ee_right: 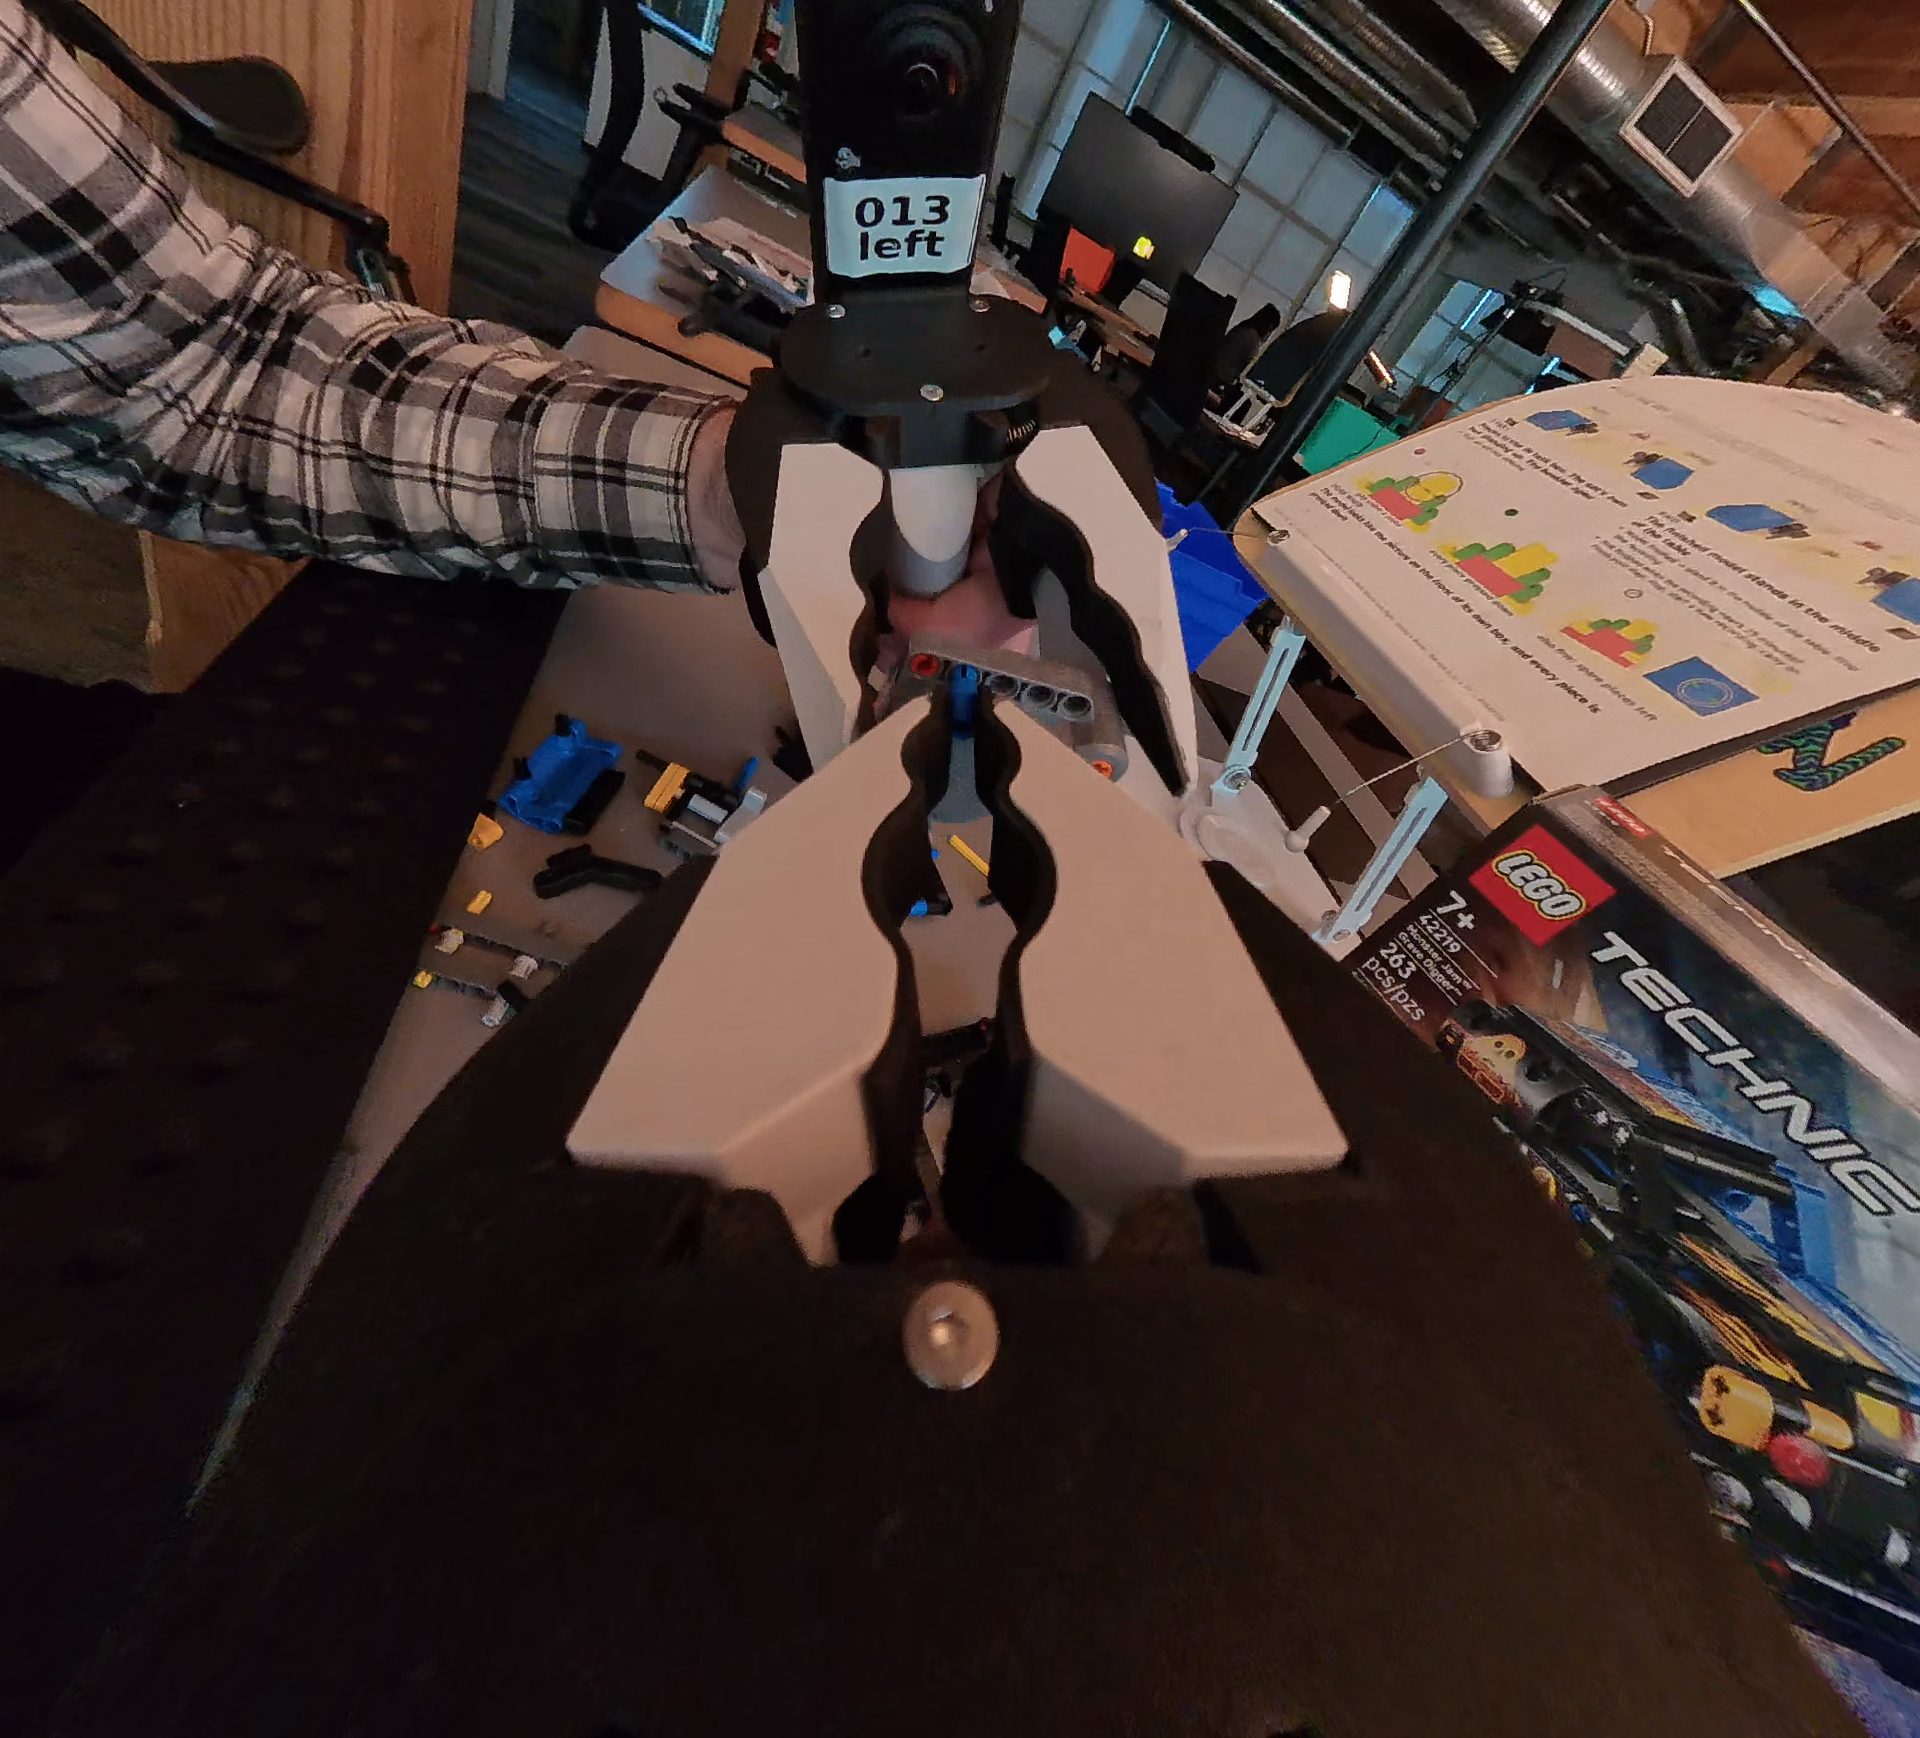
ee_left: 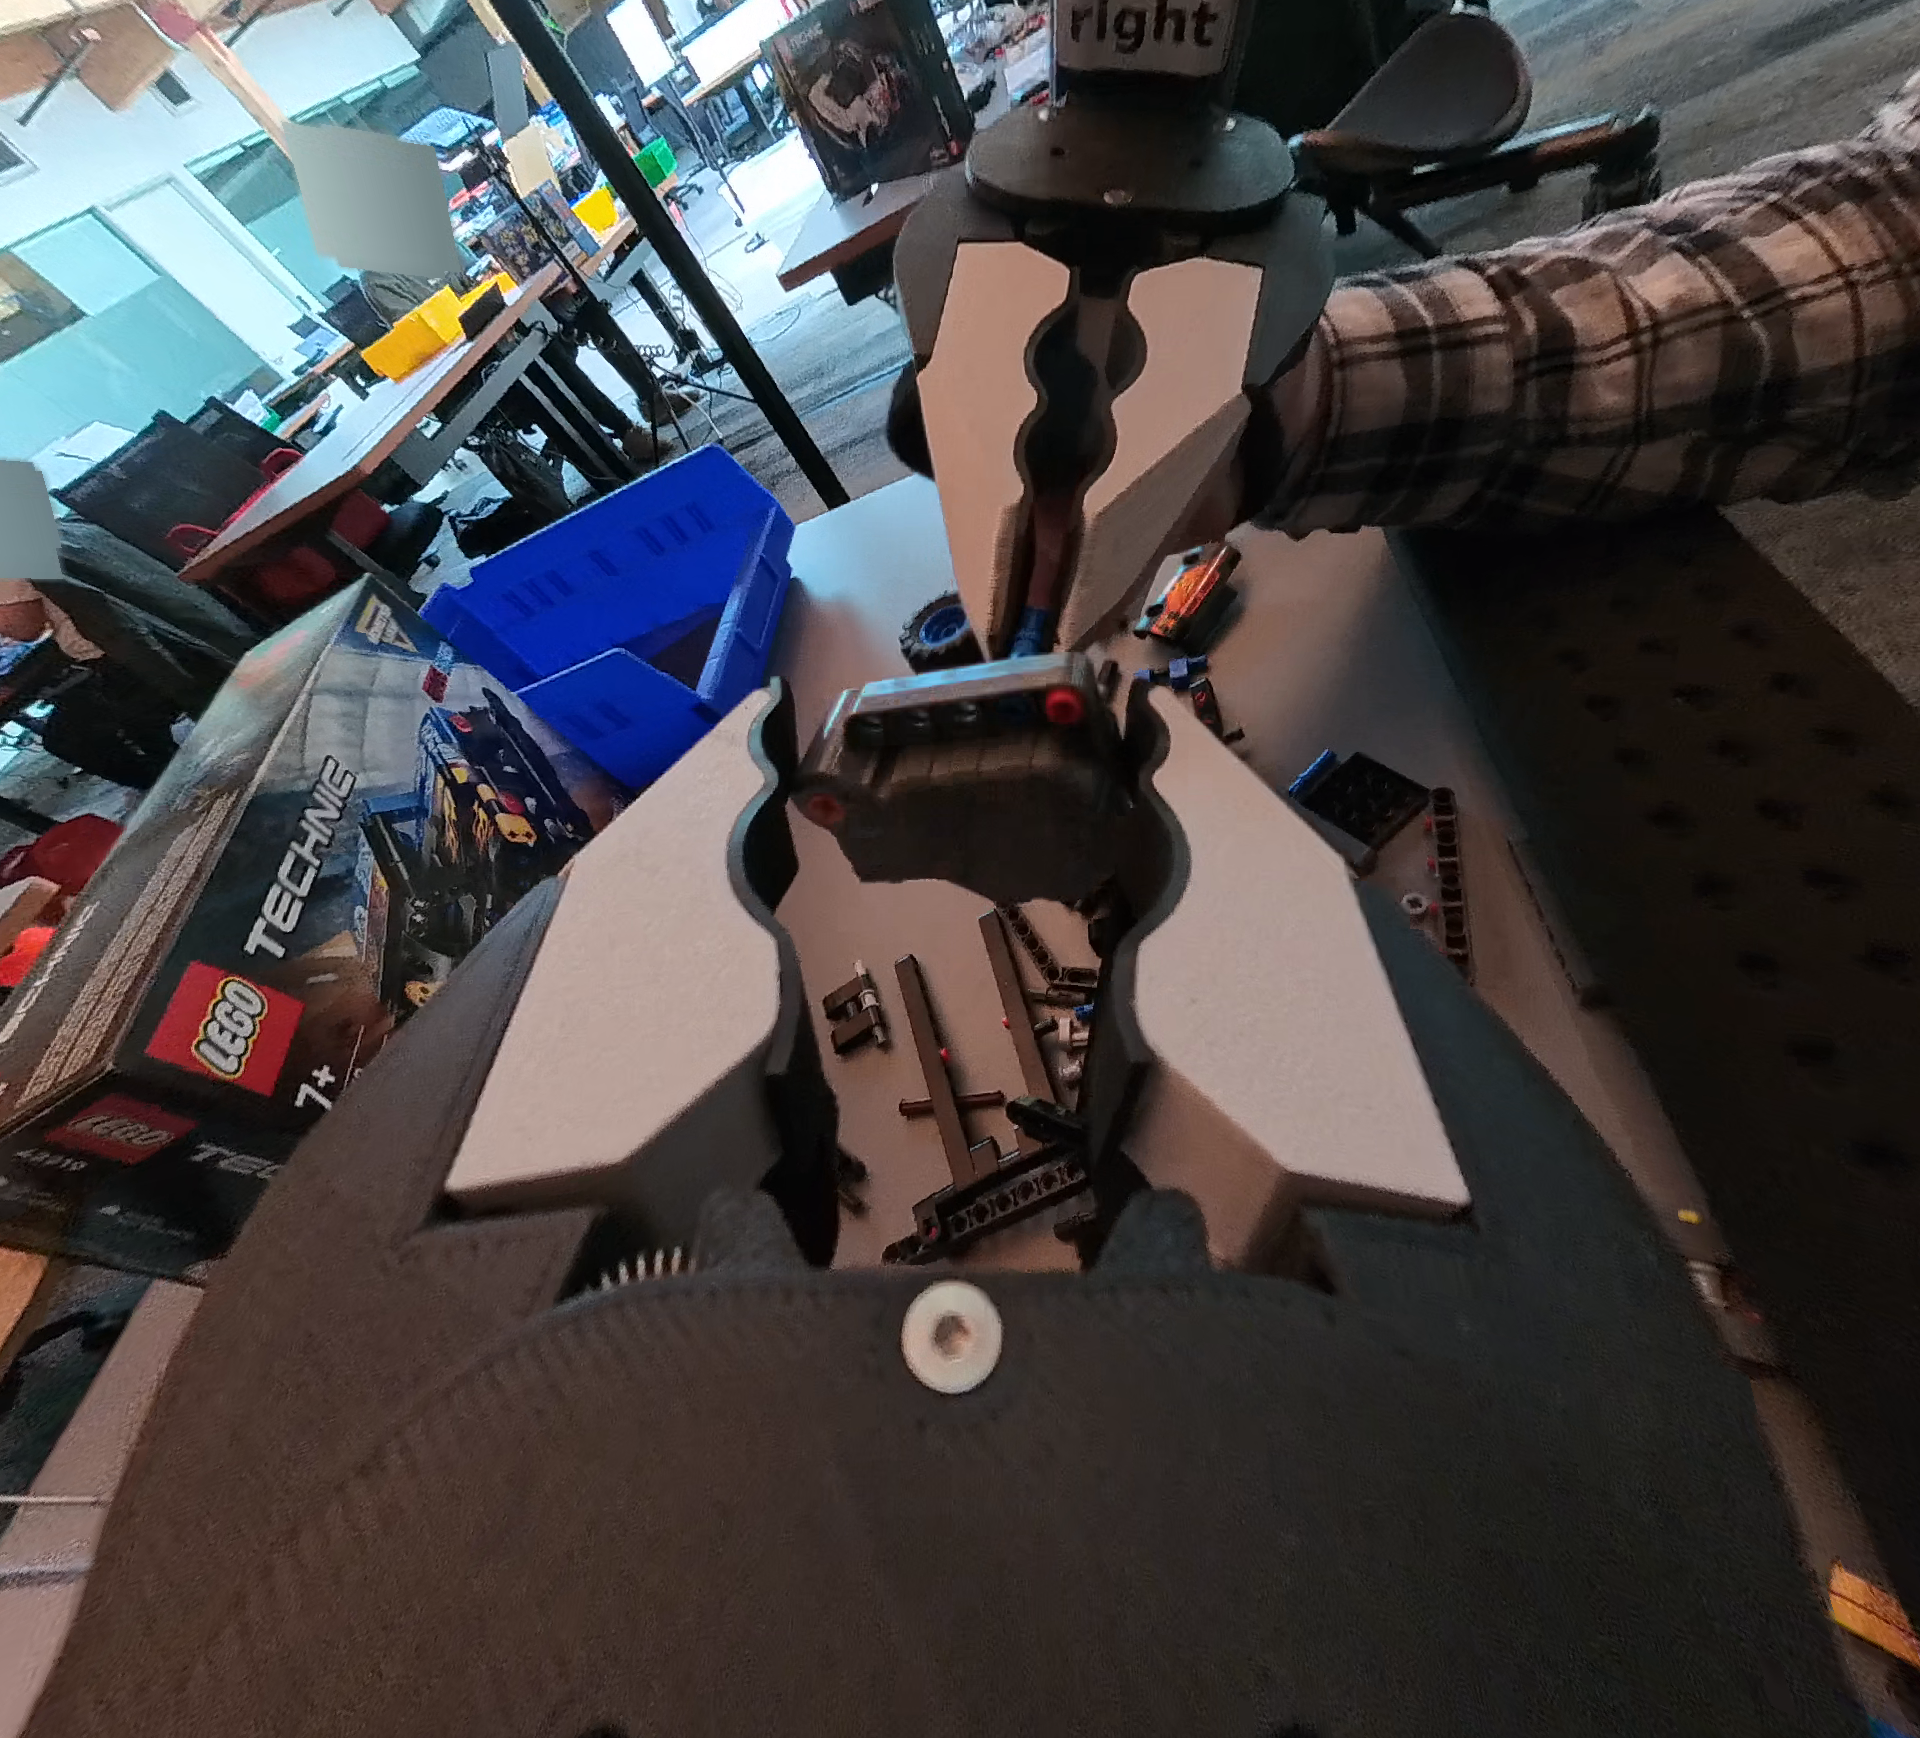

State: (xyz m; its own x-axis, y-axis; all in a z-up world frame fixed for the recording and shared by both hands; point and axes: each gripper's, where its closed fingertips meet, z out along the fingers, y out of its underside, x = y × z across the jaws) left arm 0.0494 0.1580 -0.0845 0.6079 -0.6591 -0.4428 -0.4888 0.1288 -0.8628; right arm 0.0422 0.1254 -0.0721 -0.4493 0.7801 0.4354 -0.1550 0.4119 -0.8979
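A grey toy-brick assembly [ee_left: 961, 779] with red pins sits clamped between the fingertips of the left gripper [ee_left: 961, 753], raised above the grey table [ee_left: 1340, 649]. The right gripper [ee_right: 951, 753] meets it head-on, its fingers nearly closed around a small blue pin [ee_right: 961, 696] whose tip touches the assembly's holed beam. Loose black, blue and yellow pieces [ee_right: 582, 815] lie scattered on the table below. A printed toy box [ee_left: 239, 919] and a blue bin [ee_left: 634, 587] stand to one side, and an instruction sheet [ee_right: 1621, 545] rests on a stand.
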